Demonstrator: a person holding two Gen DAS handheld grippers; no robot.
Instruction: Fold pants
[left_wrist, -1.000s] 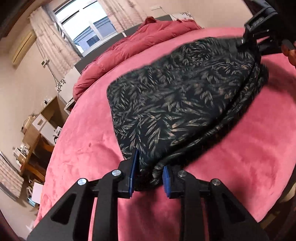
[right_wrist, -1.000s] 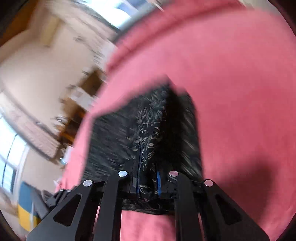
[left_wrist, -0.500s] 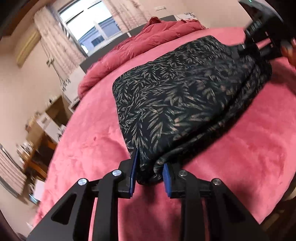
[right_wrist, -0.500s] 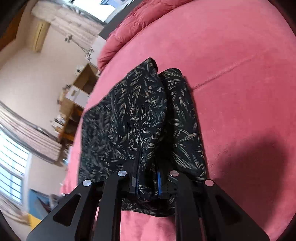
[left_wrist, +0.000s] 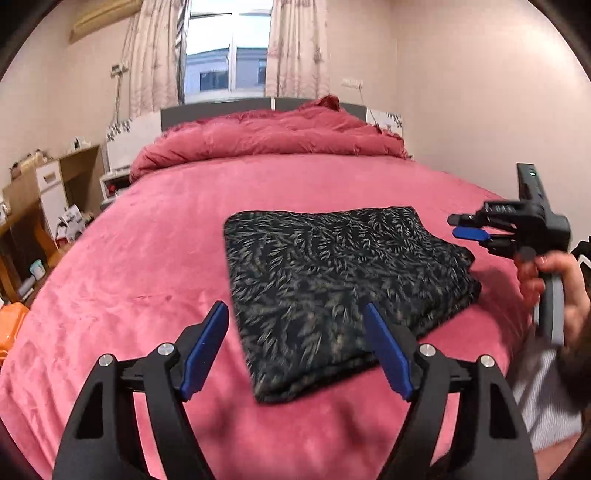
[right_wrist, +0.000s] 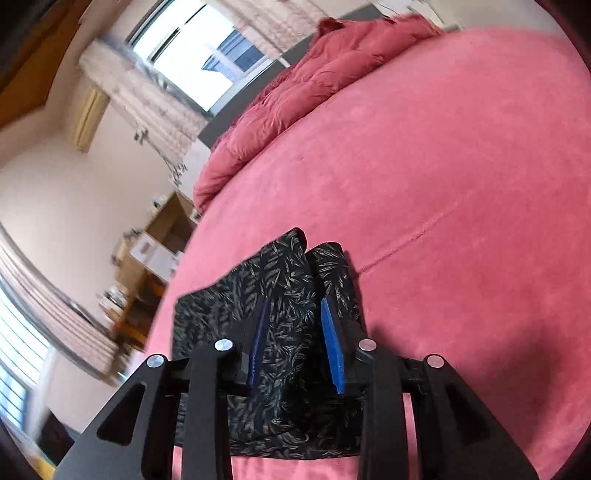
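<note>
The dark leaf-print pants (left_wrist: 347, 291) lie folded into a flat rectangle on the pink bed cover (left_wrist: 129, 277). My left gripper (left_wrist: 295, 308) hangs above their near corner. Its jaws are opening wide and the blue pads touch no cloth. In the left wrist view, a hand (left_wrist: 554, 273) holds my right gripper (left_wrist: 467, 227) just above the pants' right edge. Seen from the right wrist, the right gripper (right_wrist: 293, 302) has its jaws opening. The pants (right_wrist: 284, 269) show below and between the pads (right_wrist: 332, 343), which do not press on them.
A bunched red quilt (left_wrist: 269, 136) lies along the headboard under the window. A wooden desk and shelves with clutter (left_wrist: 37, 206) stand left of the bed, with an orange object (left_wrist: 11, 325) near the bed's left edge. The pink cover stretches all around the pants.
Both grippers let go of the pants and lifted away from them. The left jaws spread wide and that view rolled level. The pants now lie flat.
</note>
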